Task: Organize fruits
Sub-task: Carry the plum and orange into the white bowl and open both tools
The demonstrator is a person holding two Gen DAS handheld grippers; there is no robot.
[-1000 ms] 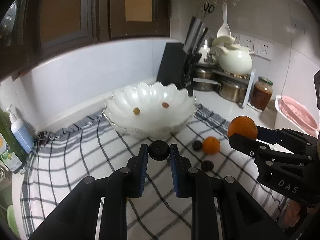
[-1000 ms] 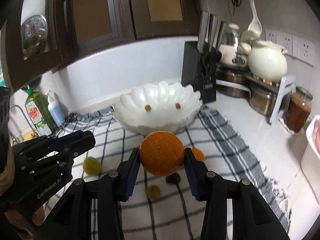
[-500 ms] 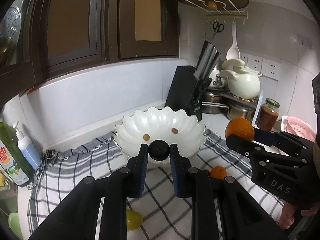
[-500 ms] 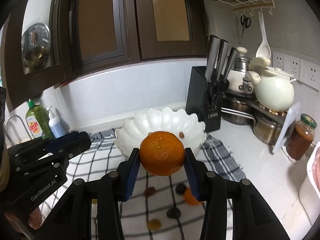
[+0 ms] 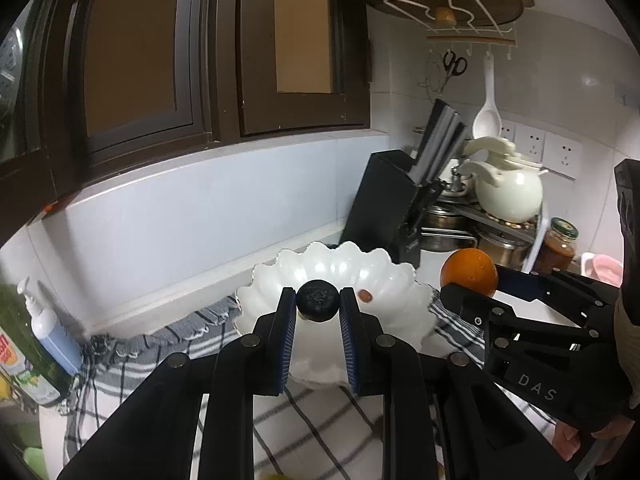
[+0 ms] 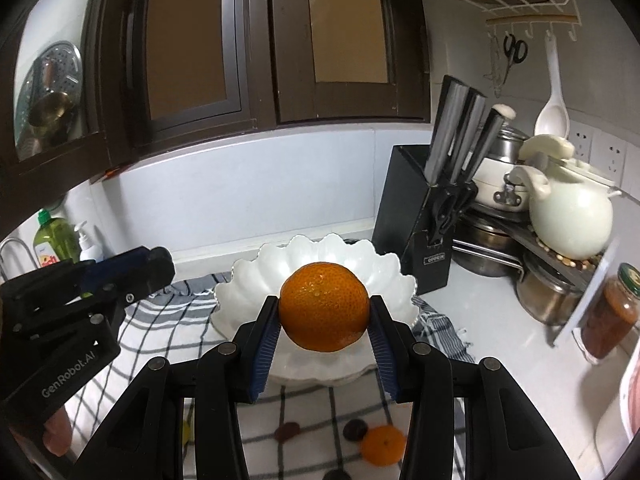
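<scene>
Dim kitchen corner: dark brown wall cabinets (image 6: 224, 52) hang above a pale backsplash (image 6: 248, 196). White counter (image 6: 480, 308) — tiled wall (image 5: 552, 92) at right with power sockets (image 5: 560, 156) — light soft.

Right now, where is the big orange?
The big orange is pinched in the right gripper, front and middle of the right wrist view, held up by the white bowl. The left wrist view shows it right of the bowl.

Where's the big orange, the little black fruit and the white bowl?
big orange (image 6: 324, 307), right wrist view, middle of its peel.
little black fruit (image 5: 318, 301), left wrist view, its front face.
white bowl (image 6: 390, 280), right wrist view, scalloped wall on the right.
</scene>
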